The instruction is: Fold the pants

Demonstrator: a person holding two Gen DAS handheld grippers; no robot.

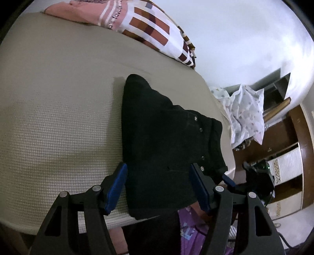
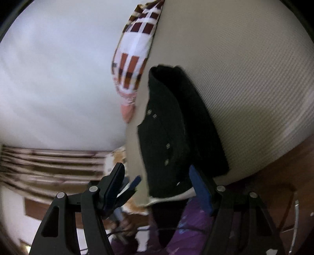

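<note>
Black pants [image 1: 162,141] lay folded into a compact bundle on the beige mattress [image 1: 58,117], at its near edge and close to the near corner, where the person [image 1: 188,221] standing at that edge could reach them with both tools. One end of the bundle just overhung the near edge. The row of metal buttons [image 1: 200,129] faced upward, which suggests that the waist section had been laid on top as the last layer of the fold.

The left gripper [image 1: 157,188] hung over the near end of the bundle with its blue pads [image 1: 115,190] spread roughly halfway. In this view one pad lay over the mattress and the other over the cloth; neither pressed on the fabric, so nothing was held. The right gripper [image 2: 157,190] stood at the same near edge, likewise about half open and empty, with the bundle ahead of it and between the lines of its fingers. Its picture was blurred, so contact with the cloth could not be ruled out there.

Both tools free of the cloth, together with the tidy shape of the bundle, indicate that the folding was probably complete or nearly so. A patterned pillow [image 1: 153,29] and pink cloth [image 1: 86,9] lay along the far edge, well apart from the pants.
</note>
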